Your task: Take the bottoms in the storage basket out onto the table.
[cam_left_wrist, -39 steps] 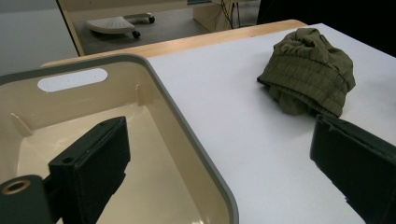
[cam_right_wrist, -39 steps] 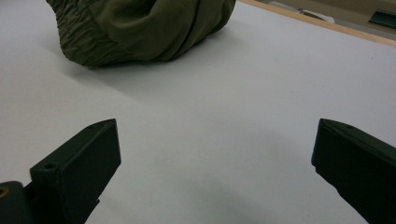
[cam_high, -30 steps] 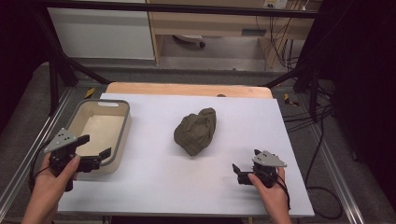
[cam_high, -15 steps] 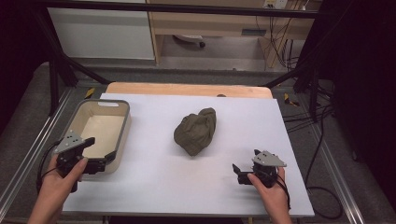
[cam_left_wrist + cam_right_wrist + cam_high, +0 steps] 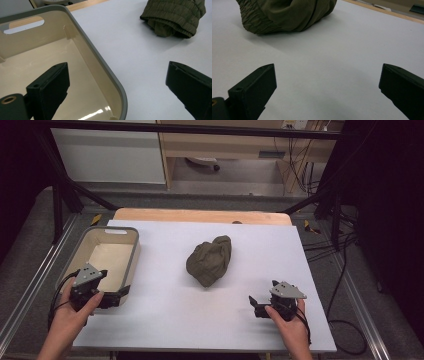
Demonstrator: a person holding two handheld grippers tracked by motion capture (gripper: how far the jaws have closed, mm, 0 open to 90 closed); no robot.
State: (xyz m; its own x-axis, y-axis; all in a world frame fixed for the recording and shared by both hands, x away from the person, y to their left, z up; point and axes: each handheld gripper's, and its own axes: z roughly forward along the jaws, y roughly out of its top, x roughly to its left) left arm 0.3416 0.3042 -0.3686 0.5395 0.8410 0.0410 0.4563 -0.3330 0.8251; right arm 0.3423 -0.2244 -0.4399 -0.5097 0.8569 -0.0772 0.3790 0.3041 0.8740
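1. Left gripper: jaws wide apart, straddling the near right wall of the beige bin, one jaw inside it and one over the white table. Holding nothing.
2. Right gripper: jaws wide apart, empty, low over the table.
3. Olive cloth bundle: crumpled heap ahead of both grippers, up and left of the right one, up and right of the left one, well apart from each.
4. Step: looks like the approach, before any grasp.
5. Next move likely needs the right gripper to travel forward-left to the cloth and close on a fold.
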